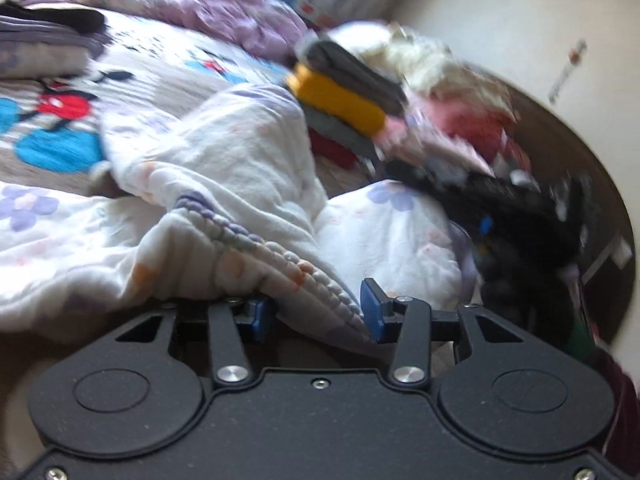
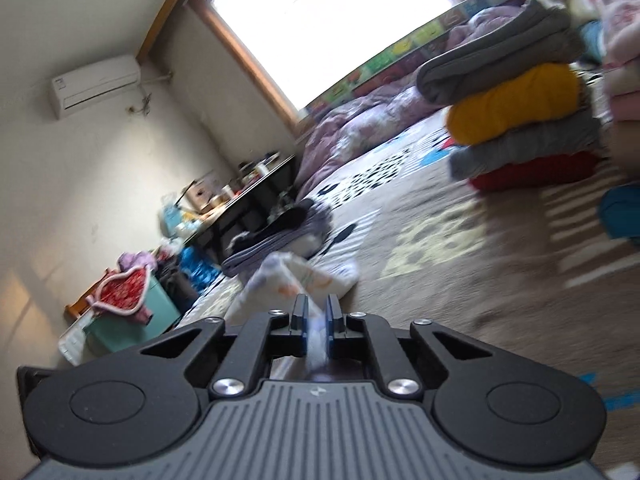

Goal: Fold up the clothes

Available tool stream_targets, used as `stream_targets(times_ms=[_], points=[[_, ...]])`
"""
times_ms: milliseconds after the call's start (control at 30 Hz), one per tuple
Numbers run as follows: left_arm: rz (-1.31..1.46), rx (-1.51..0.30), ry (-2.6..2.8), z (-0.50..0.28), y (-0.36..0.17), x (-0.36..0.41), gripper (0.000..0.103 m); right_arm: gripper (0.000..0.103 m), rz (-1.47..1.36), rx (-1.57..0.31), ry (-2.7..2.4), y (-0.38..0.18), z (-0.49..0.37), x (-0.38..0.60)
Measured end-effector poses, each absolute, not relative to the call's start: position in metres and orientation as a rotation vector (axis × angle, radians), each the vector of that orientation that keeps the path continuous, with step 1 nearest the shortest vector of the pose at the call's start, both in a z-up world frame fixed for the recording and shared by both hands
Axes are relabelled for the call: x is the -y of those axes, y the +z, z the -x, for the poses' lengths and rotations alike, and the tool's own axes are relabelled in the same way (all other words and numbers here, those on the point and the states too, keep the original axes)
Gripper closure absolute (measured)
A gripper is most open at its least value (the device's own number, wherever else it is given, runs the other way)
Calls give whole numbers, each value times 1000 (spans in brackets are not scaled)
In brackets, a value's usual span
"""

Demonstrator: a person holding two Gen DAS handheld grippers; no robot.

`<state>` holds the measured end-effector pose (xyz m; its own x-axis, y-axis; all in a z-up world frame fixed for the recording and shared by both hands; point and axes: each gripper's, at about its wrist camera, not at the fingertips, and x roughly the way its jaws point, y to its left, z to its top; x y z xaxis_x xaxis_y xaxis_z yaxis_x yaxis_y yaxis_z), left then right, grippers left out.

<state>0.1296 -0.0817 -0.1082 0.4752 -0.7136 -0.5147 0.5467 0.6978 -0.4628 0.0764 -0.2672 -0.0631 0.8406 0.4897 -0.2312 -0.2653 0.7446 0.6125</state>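
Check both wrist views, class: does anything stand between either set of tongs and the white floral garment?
Nothing visible does. The right tongs are already shut on the white floral garment. The left tongs stand open with its ruffled hem between the pads.

Floral garment (image 1: pixel 224 184) on the bedspread (image 1: pixel 168 64), folded stack (image 1: pixel 344 108) behind it, quilt (image 1: pixel 208 4) farthest back
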Motion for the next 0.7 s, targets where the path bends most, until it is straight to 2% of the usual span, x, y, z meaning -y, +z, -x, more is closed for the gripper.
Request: stream_targets(times_ms=[100, 333, 433, 467, 500, 567, 700], points=[[132, -780, -842, -121, -110, 89, 35, 101, -608, -387, 357, -67, -76, 282], [66, -750, -918, -103, -97, 72, 35, 100, -581, -457, 302, -84, -70, 289], [67, -698, -938, -94, -85, 65, 34, 94, -600, -496, 277, -91, -61, 291], [85, -685, -932, -94, -82, 63, 34, 87, -617, -506, 273, -93, -57, 292], [106, -674, -919, -96, -80, 60, 33, 65, -634, -516, 269, -96, -52, 293], [147, -665, -874, -101, -75, 56, 33, 35, -682, -519, 272, -100, -40, 295], [260, -683, -762, -125, -69, 49, 33, 32, -726, -556, 289, -107, -18, 290]])
